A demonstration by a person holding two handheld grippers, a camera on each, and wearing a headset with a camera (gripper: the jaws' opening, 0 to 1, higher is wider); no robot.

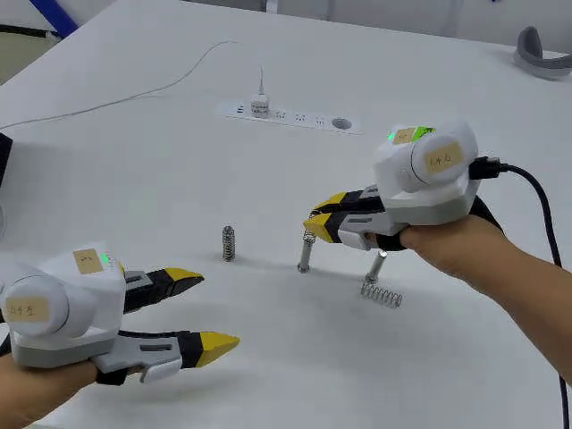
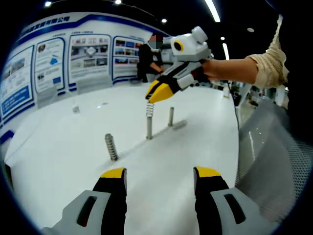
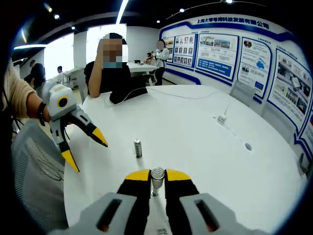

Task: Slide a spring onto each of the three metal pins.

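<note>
Left gripper (image 1: 219,309) idles agape, empty; right gripper (image 1: 312,223) pinches a spring (image 3: 157,176), needing plumb alignment down the middle pin (image 1: 305,259).

The white table (image 1: 134,179) carries three pins, upright in a row at mid-frame. The left pin (image 1: 228,257) wears the left spring (image 1: 228,241) down its length. The middle pin (image 1: 305,259) has the top spring (image 1: 308,238) at its tip. The right pin (image 1: 377,266) is bare. A loose spring (image 1: 382,295) lies flat just beside the right pin's foot. A power strip (image 1: 295,117) lies at top centre with a plug (image 1: 260,105) in it. A thin cable (image 1: 134,94) trails across the upper left. A grey band (image 1: 541,52) lies in the upper right corner.
</note>
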